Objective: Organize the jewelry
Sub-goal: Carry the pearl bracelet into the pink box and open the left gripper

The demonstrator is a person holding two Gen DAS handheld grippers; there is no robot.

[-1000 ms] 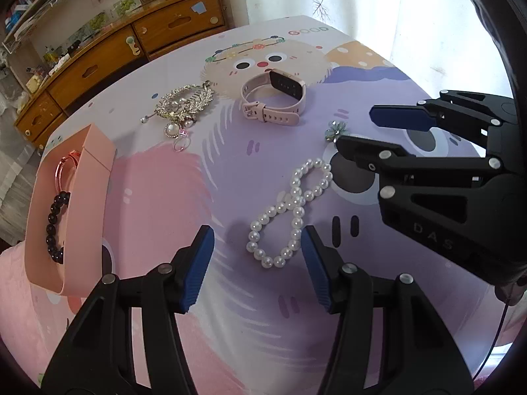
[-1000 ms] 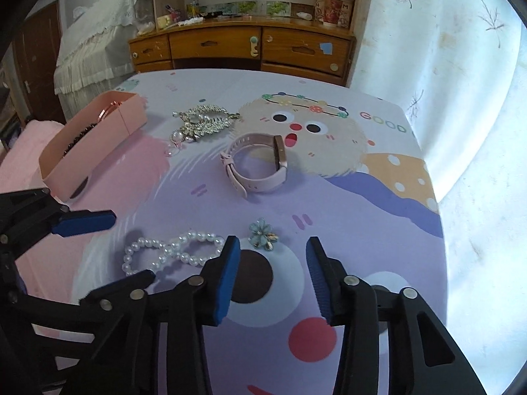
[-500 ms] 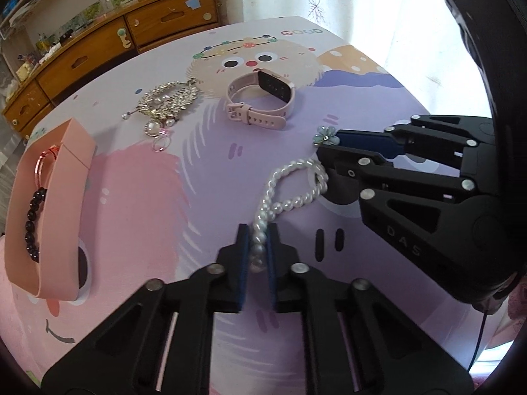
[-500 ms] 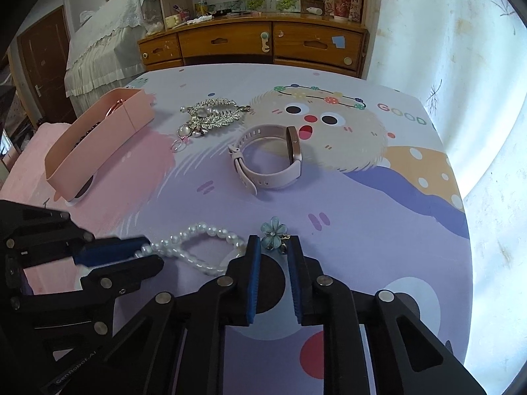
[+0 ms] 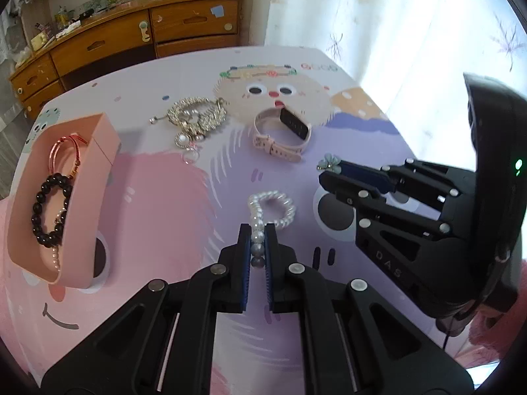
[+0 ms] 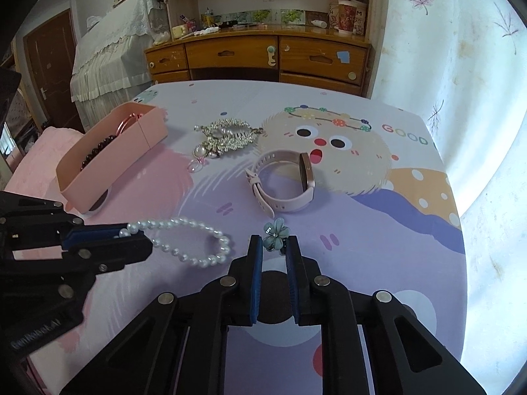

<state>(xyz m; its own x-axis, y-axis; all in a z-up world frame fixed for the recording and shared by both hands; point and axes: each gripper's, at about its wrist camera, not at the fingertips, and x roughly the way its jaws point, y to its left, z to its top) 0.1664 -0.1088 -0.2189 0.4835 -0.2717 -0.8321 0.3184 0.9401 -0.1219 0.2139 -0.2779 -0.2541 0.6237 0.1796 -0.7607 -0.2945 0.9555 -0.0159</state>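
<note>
My left gripper (image 5: 258, 230) is shut on one end of a white pearl bracelet (image 5: 280, 197), whose loop hangs forward just over the cartoon tablecloth. In the right wrist view the same bracelet (image 6: 197, 227) trails from the left gripper (image 6: 131, 237). A small teal flower ornament (image 6: 276, 228) sits pinched between the tips of my right gripper (image 6: 274, 242), low on the cloth. From the left wrist view the flower (image 5: 329, 161) shows at the right gripper (image 5: 329, 169) tips. A pink open box (image 5: 85, 214) at the left holds a black bead bracelet and a red cord bangle.
A pink smartwatch (image 6: 286, 181) lies mid-table behind the flower. Farther back left lies a silver rhinestone and pearl piece (image 6: 227, 135). The pink box (image 6: 131, 144) sits near the left table edge. A wooden dresser (image 6: 263, 56) and curtains stand beyond the table.
Both grippers went from open to shut. The left closed on the pearl bracelet and rose, drawing its figure-eight into a single loop. The right closed on the teal flower.
</note>
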